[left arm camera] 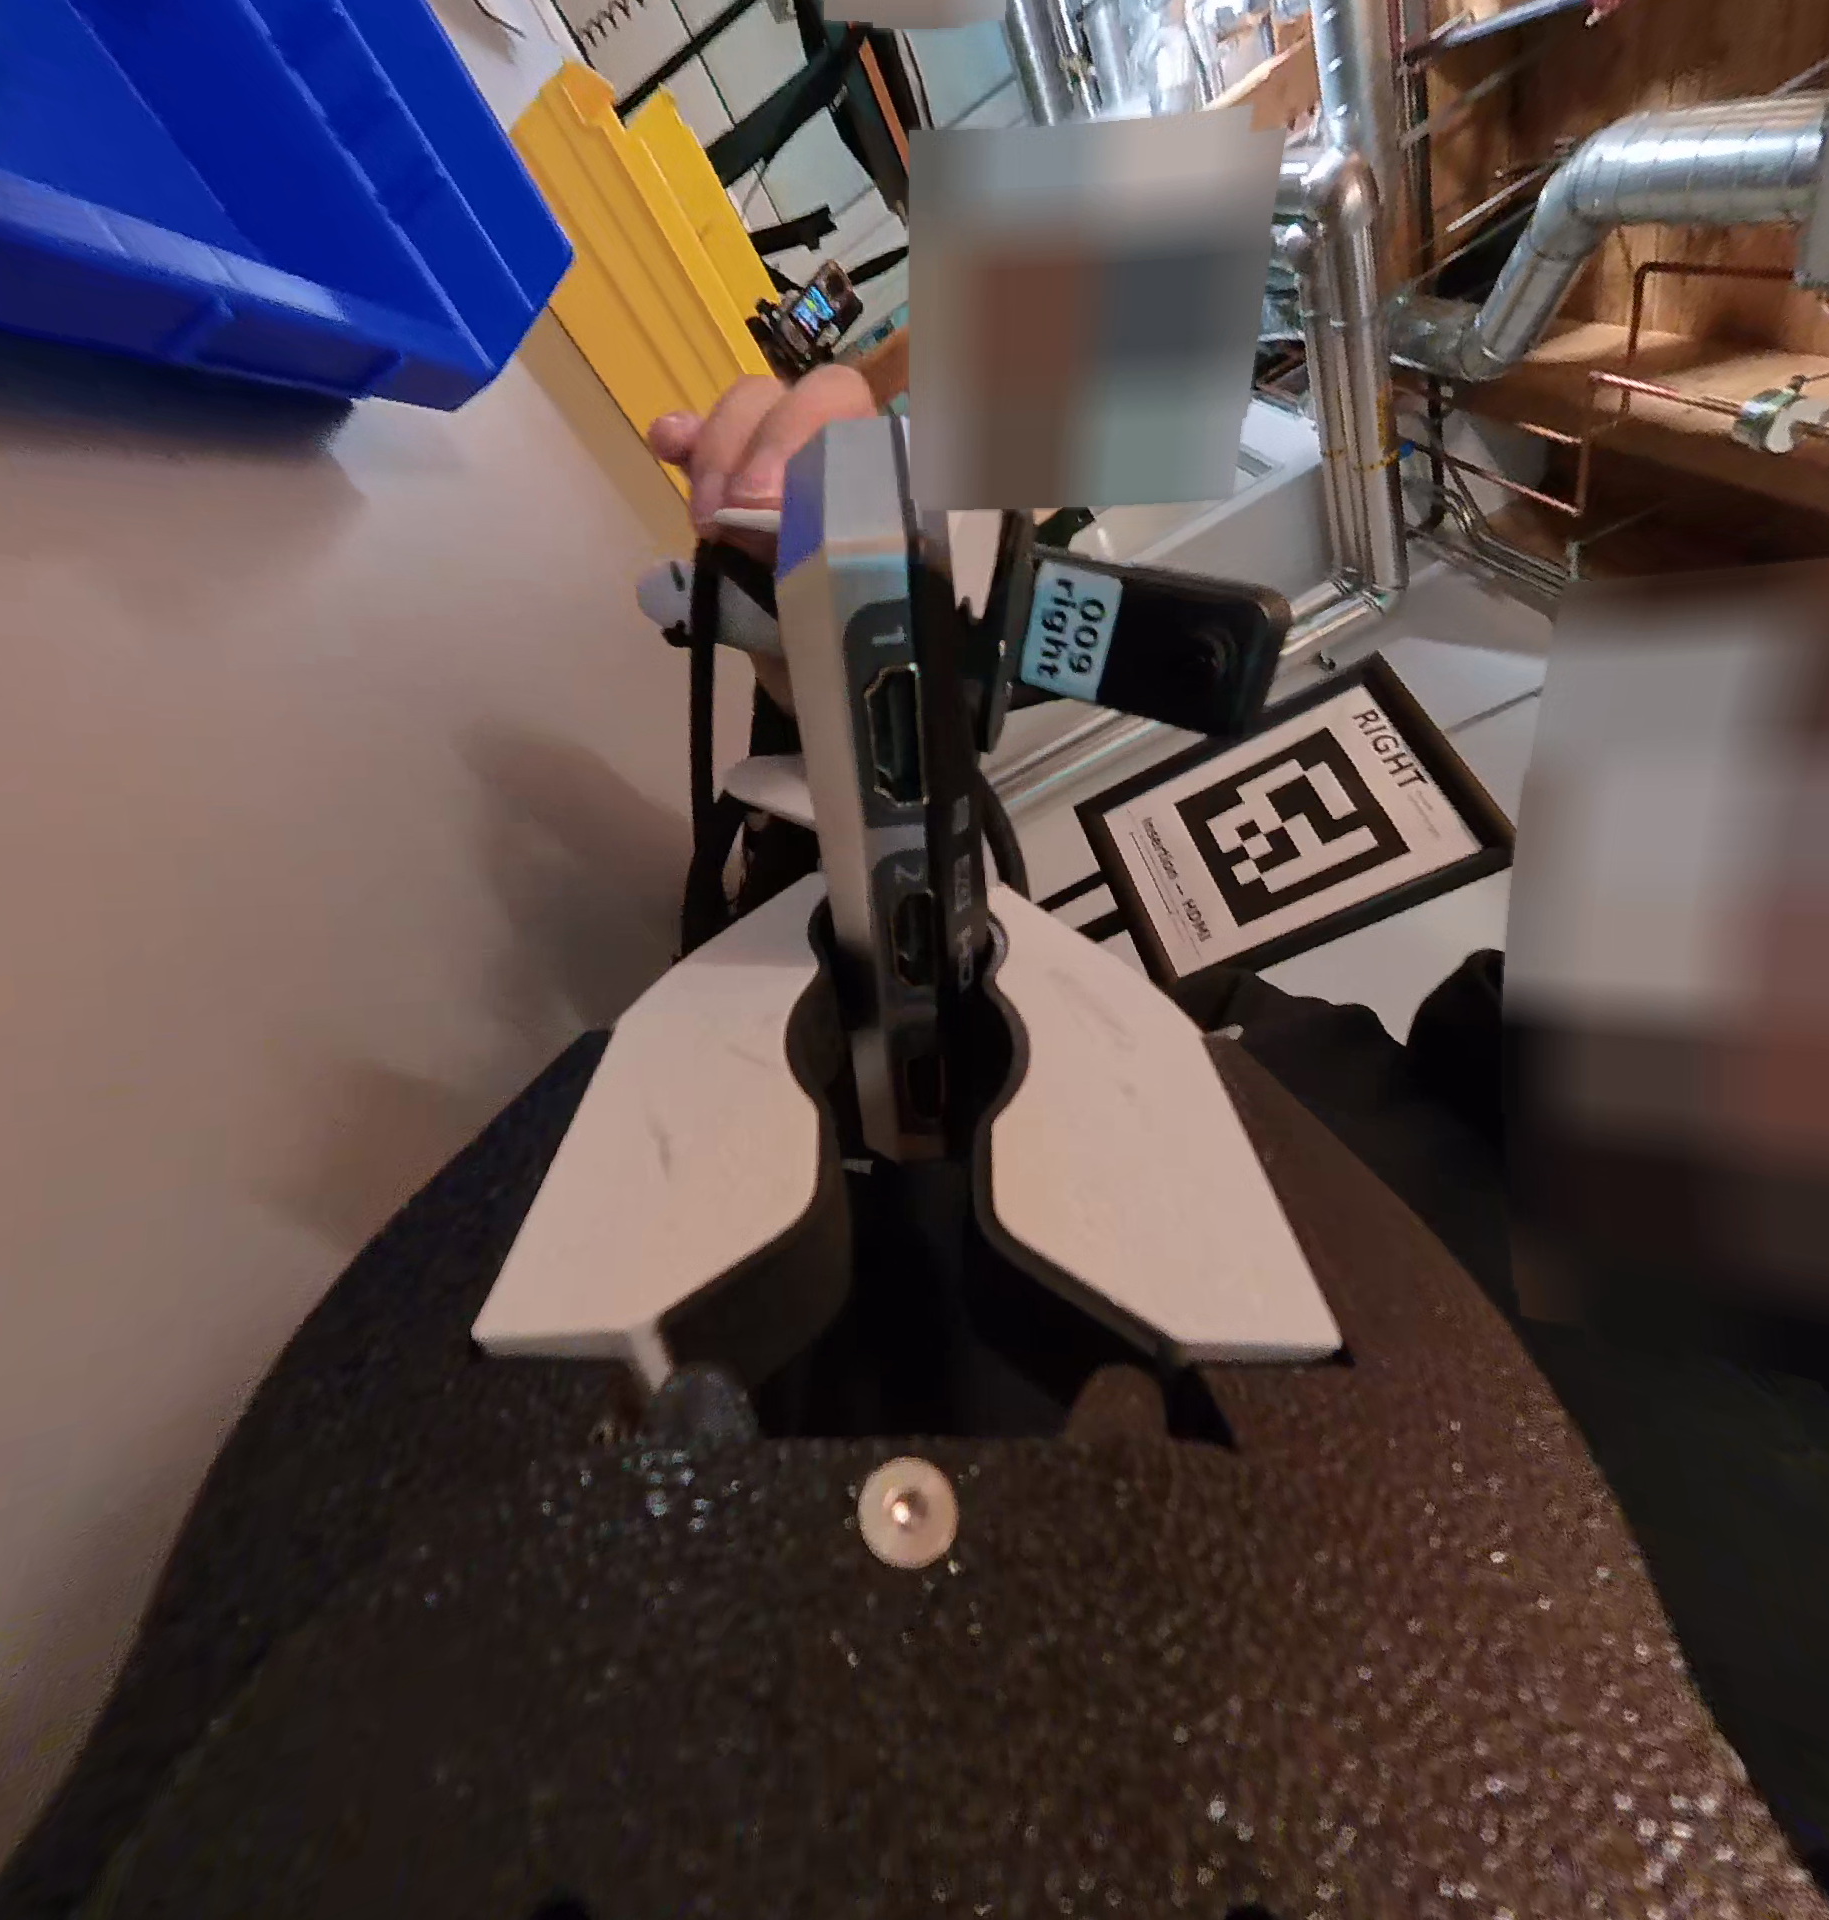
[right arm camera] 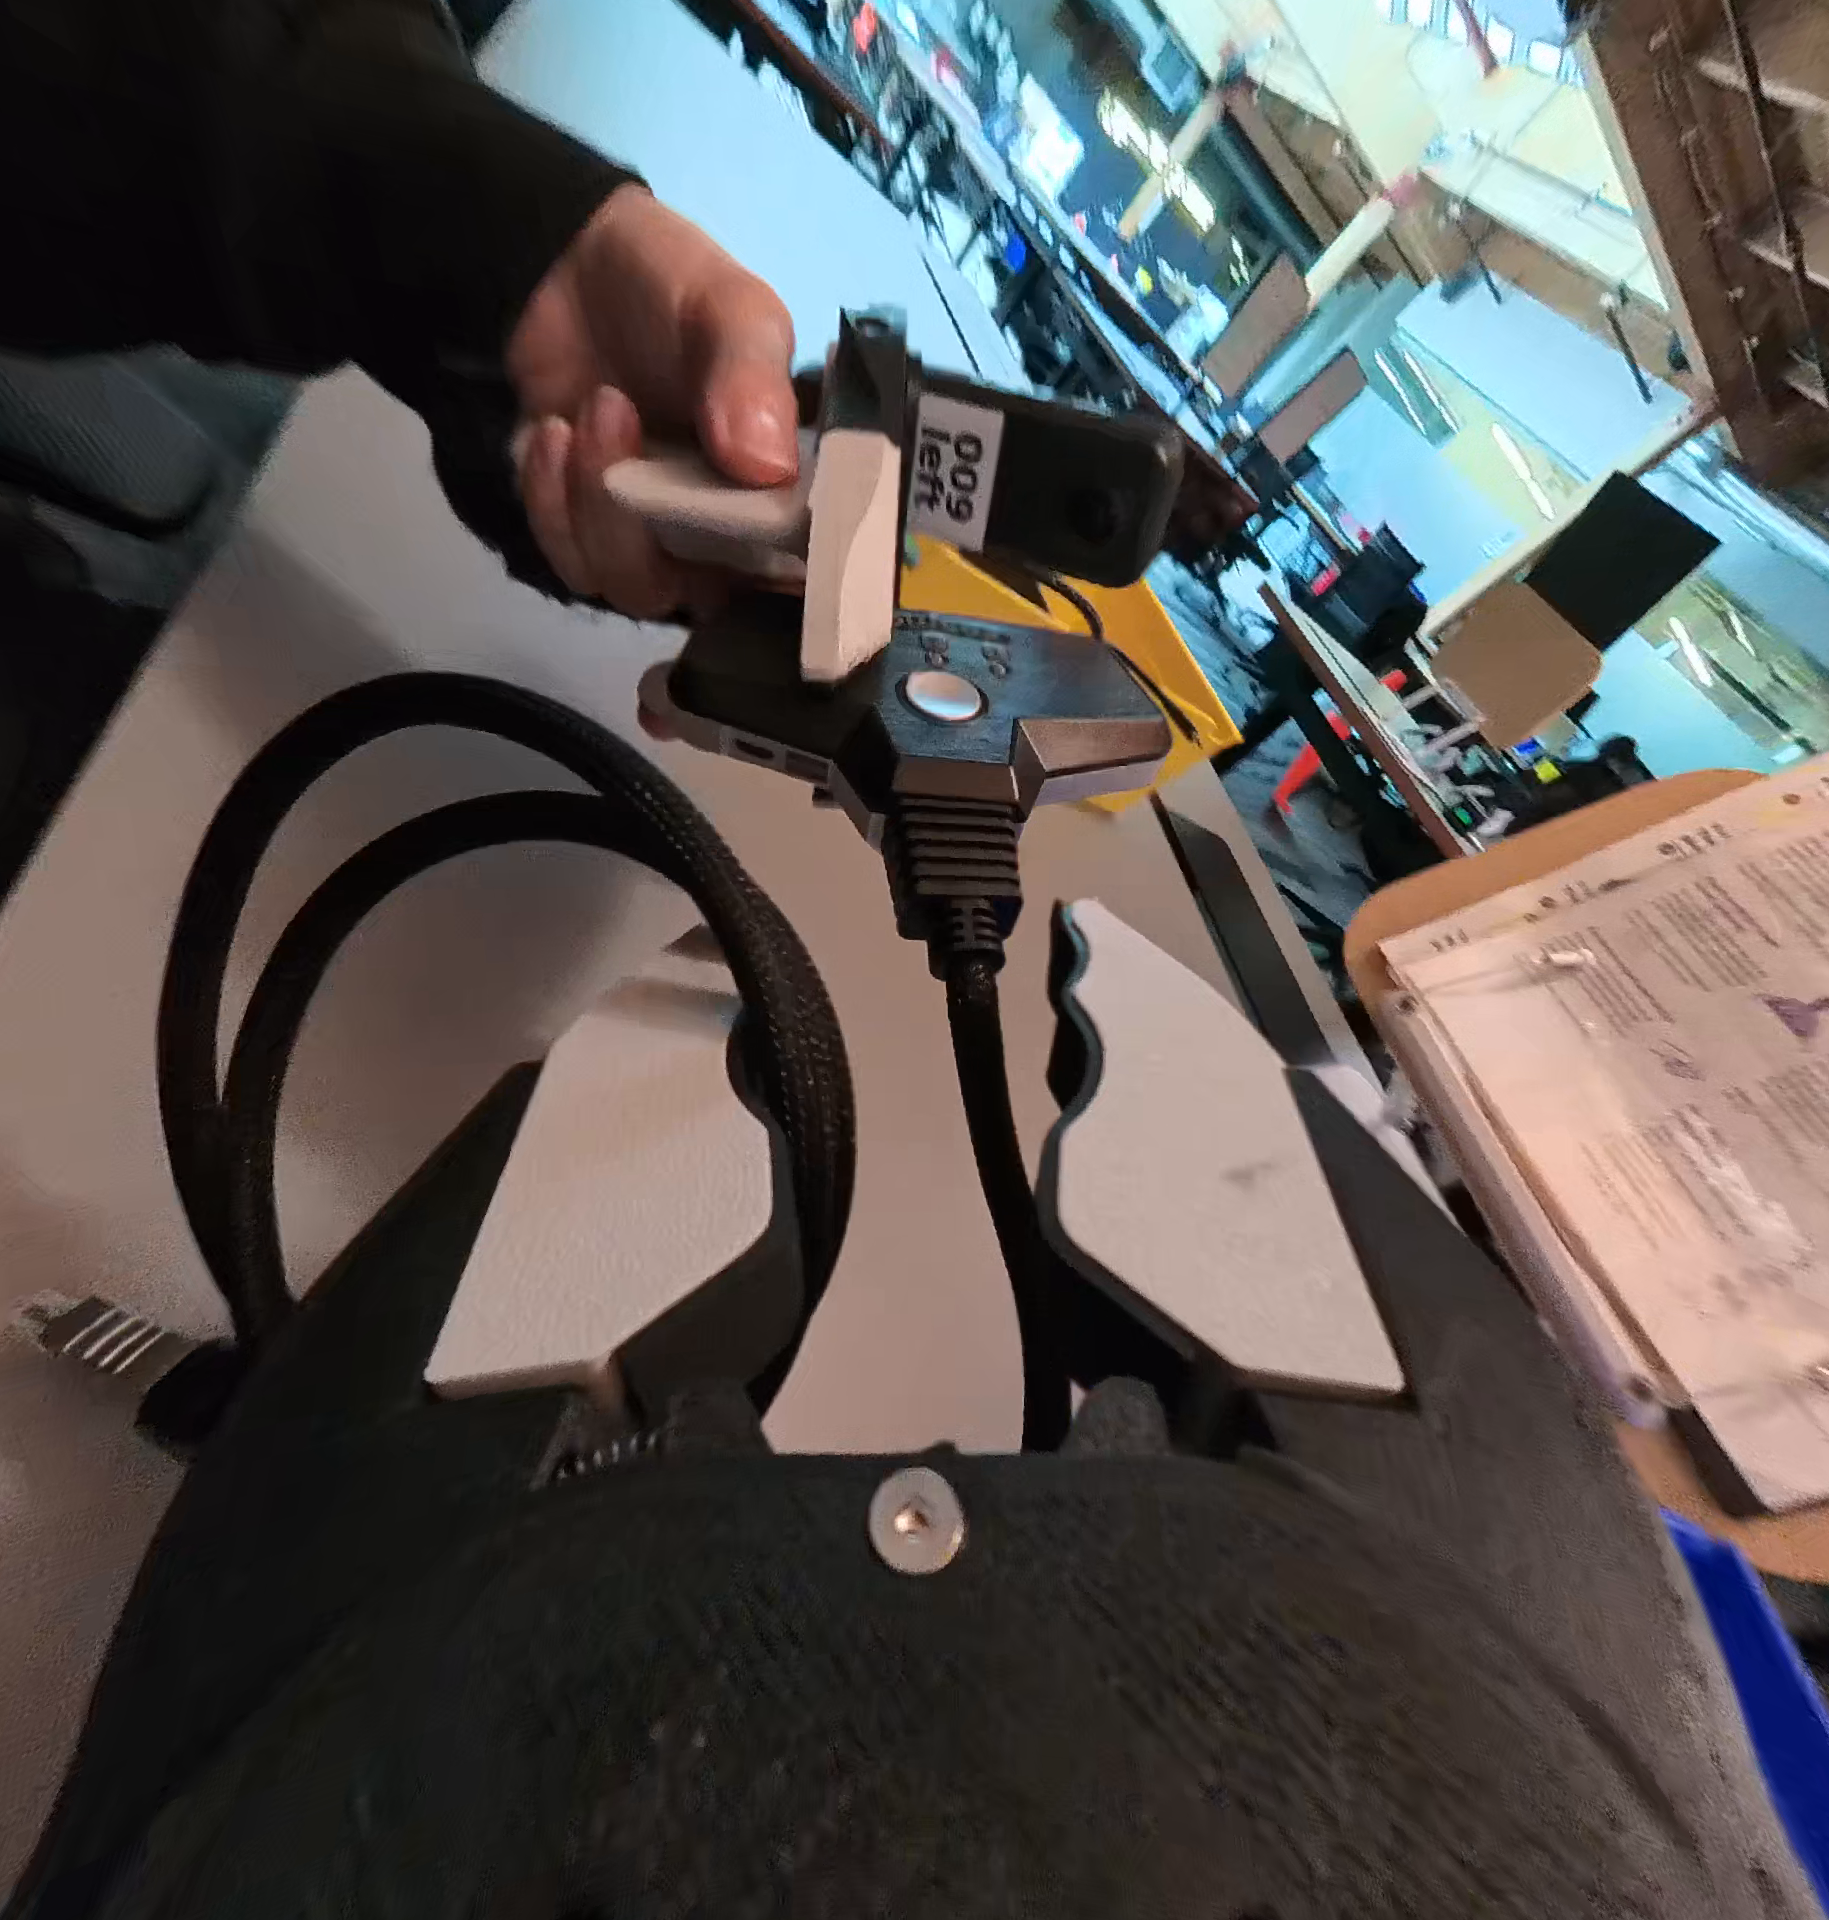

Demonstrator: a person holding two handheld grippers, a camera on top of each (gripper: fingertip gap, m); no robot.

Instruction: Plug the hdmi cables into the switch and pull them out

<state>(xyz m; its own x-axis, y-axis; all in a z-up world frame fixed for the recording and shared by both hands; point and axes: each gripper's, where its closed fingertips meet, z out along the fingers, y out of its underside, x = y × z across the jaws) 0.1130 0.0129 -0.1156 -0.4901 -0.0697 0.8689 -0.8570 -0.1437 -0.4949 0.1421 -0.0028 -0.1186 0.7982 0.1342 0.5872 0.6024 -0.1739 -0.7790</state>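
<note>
My left gripper (left arm camera: pixel 910 966) is shut on the HDMI switch (left arm camera: pixel 858 644), a flat silver box held on edge above the table. The face of the switch turned toward the left wrist camera has three ports, all empty. In the right wrist view the switch (right arm camera: pixel 1086 753) is in the left gripper's fingers (right arm camera: pixel 848 540). A black HDMI plug (right arm camera: pixel 957 862) sits in its near side. The plug's braided cable (right arm camera: pixel 1003 1195) runs down between the fingers of my right gripper (right arm camera: pixel 910 997). The right gripper is open just below the plug, and its fingers stand apart from the cable.
A loop of braided cable (right arm camera: pixel 775 966) lies on the white table (right arm camera: pixel 79 1039), with a loose silver connector (right arm camera: pixel 89 1335) at its near end. A blue bin (left arm camera: pixel 214 208) and a yellow bin (left arm camera: pixel 640 260) stand at the far left. A framed marker sign (left arm camera: pixel 1305 821) and a clipboard of papers (right arm camera: pixel 1668 1091) lie to the right.
</note>
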